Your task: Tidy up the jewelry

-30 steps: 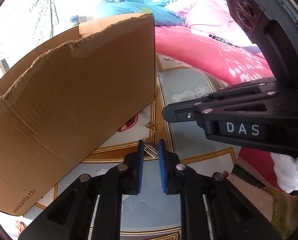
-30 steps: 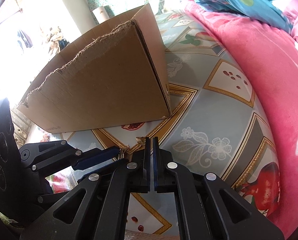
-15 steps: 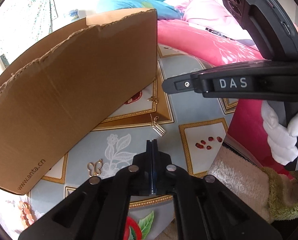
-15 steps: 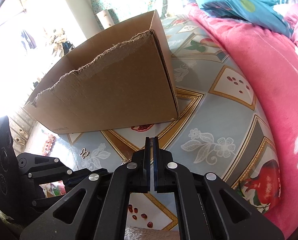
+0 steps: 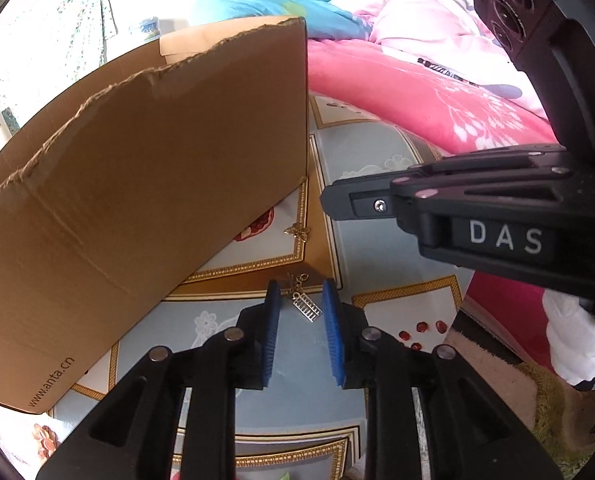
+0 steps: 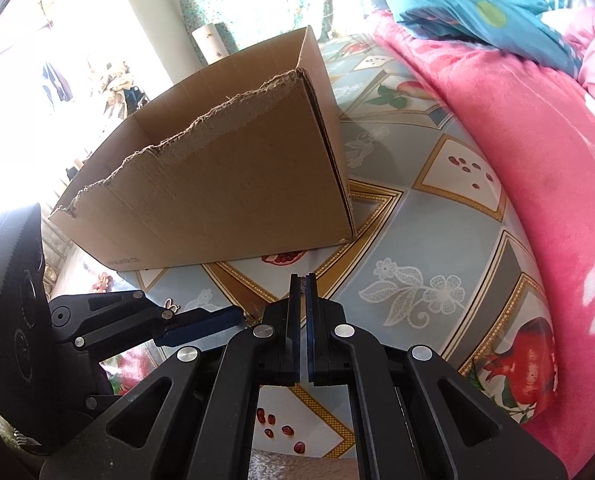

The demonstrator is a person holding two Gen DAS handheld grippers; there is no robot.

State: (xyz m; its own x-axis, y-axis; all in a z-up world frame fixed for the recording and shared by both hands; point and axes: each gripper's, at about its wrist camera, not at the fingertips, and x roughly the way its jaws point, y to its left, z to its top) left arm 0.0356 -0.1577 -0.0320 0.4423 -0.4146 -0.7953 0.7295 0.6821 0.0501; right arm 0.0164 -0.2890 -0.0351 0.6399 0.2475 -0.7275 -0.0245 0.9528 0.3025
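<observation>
A small silver abacus charm [image 5: 308,309] on a short gold chain lies on the patterned tablecloth [image 5: 377,280]. My left gripper [image 5: 300,304] hovers right over it. Its blue pads [image 5: 272,312] stand either side of the charm without touching it, and the jaws are opening. A gold bee brooch [image 5: 297,232] lies just beyond, by the corner of the torn cardboard box [image 5: 137,200]. My right gripper [image 6: 302,280] is shut with nothing in it; in the left wrist view it [image 5: 331,204] hangs above the cloth to the right. The box [image 6: 225,184] is open at the top.
A small butterfly trinket [image 6: 171,305] lies on the cloth beside my left gripper [image 6: 217,320]. A pink blanket [image 6: 537,160] and a blue quilt [image 6: 477,8] bound the right side. A white-gloved hand [image 5: 573,340] holds the right tool over a fuzzy towel [image 5: 497,380].
Half a second ago my left gripper was shut and drawn back from the charm. Now it is down over the charm again with its jaws apart. The right gripper stayed shut.
</observation>
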